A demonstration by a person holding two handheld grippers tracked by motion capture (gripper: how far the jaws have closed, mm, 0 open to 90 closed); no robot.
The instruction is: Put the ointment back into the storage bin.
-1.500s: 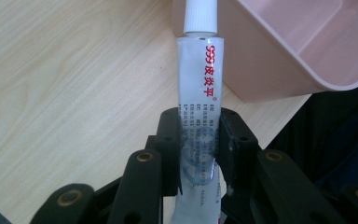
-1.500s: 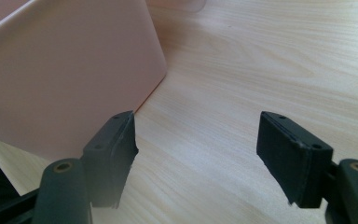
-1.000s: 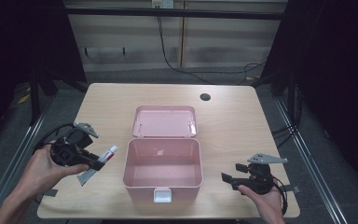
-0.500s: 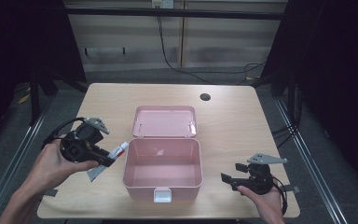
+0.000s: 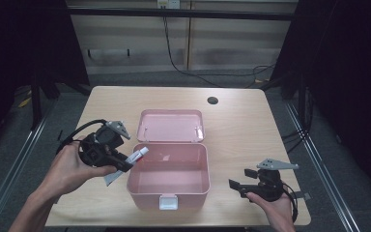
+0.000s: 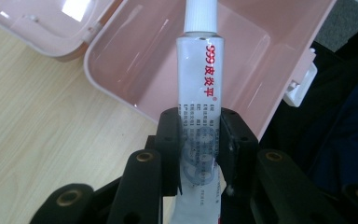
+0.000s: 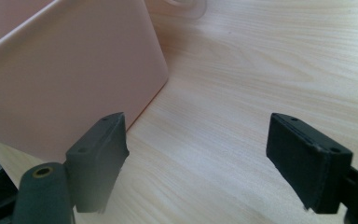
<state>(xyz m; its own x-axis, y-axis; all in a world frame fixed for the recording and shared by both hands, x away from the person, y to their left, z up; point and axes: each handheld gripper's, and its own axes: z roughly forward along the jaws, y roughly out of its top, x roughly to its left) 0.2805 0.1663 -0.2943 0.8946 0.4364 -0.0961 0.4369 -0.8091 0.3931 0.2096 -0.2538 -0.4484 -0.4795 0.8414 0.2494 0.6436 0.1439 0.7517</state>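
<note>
At the table's left, our left gripper (image 5: 125,164) clamps a white plastic ointment tube (image 6: 199,88), capped end aimed at the open pink plastic box (image 5: 168,189) just beside it. Right of the box, our right gripper (image 7: 205,158), jaws just widened, holds nothing.

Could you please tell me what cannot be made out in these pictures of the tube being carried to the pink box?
- Tube, left gripper view: its lower end is cut off by the bottom edge and covered by the left gripper; the small black print is too blurred to read.
- Pink box, right gripper view: its inside is hidden behind its own wall.
- Right gripper, high view: too small to judge the jaw gap.
</note>
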